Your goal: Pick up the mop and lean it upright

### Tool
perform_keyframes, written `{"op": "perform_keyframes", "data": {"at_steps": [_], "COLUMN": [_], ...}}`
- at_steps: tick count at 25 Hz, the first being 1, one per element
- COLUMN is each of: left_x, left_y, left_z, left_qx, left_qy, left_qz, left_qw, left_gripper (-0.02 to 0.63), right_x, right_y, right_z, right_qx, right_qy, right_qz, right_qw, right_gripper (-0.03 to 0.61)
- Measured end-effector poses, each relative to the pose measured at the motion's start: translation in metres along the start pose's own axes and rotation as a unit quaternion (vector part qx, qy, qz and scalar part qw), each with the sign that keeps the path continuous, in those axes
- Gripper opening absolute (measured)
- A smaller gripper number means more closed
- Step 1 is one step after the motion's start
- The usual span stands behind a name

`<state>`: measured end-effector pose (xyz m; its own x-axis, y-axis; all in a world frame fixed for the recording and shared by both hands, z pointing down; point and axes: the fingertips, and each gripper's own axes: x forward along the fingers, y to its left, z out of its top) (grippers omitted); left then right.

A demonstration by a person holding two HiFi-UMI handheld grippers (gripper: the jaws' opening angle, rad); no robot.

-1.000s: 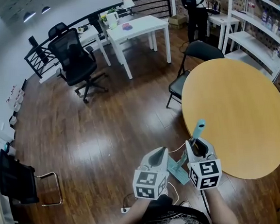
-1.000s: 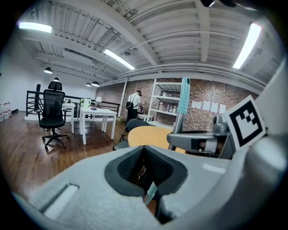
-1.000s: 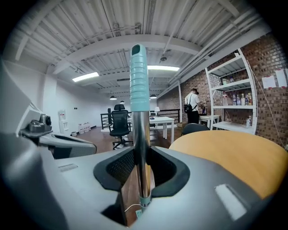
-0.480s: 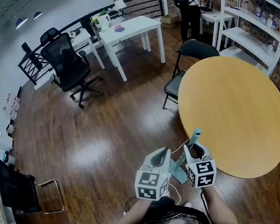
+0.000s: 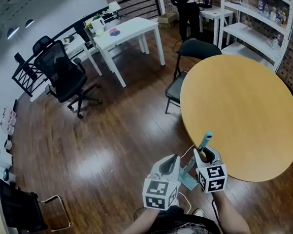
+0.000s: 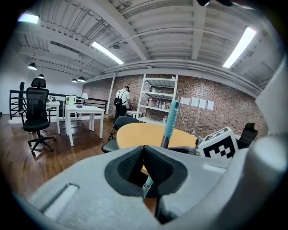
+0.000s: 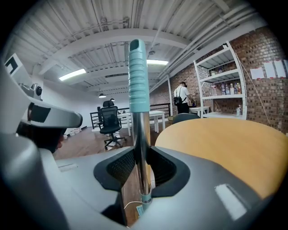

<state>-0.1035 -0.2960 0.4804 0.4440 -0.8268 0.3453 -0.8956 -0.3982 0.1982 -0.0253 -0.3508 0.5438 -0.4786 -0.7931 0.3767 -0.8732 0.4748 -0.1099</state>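
Since a second ago the room has slid left in the head view and the round desk (image 5: 247, 105) has drawn nearer. The mop (image 5: 207, 139) has kept its place, upright in the right claw (image 5: 206, 152) just at the desk's rim, with its teal head low between the two claws. So the lift looks done and only the leaning is left, with the rim a likely rest. Counted here: one mop, two claws, one round desk, one folding chair (image 5: 191, 49) beside it, and one person (image 5: 183, 6) by the shelves (image 5: 251, 28). In the left gripper view the left claw (image 6: 143, 152) is clenched on nothing, and the mop stands beyond it. In the right gripper view the right claw grasps the steel shaft below the teal grip.
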Motion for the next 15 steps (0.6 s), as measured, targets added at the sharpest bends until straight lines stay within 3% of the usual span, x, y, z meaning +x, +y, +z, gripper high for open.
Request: {"op": "perform_keyframes", "data": {"at_steps": [6, 15], "left_x": [0.007, 0.011], "left_y": [-0.004, -0.008], "left_z": [0.000, 0.006], "left_qx": [0.003, 0.001], "left_qy": [0.002, -0.001], "left_qz": [-0.010, -0.009], "left_qw": [0.9999, 1.0000], "left_gripper": [0.003, 0.003], "right_x": [0.004, 0.004], "right_y": [-0.024, -0.042], "right_z": [0.000, 0.002], "right_qx": [0.019, 0.008], "right_qy": [0.004, 0.008], "right_qz": [-0.024, -0.042], "right_qw": [1.000, 0.999], "right_gripper": [0.104, 0.104]}}
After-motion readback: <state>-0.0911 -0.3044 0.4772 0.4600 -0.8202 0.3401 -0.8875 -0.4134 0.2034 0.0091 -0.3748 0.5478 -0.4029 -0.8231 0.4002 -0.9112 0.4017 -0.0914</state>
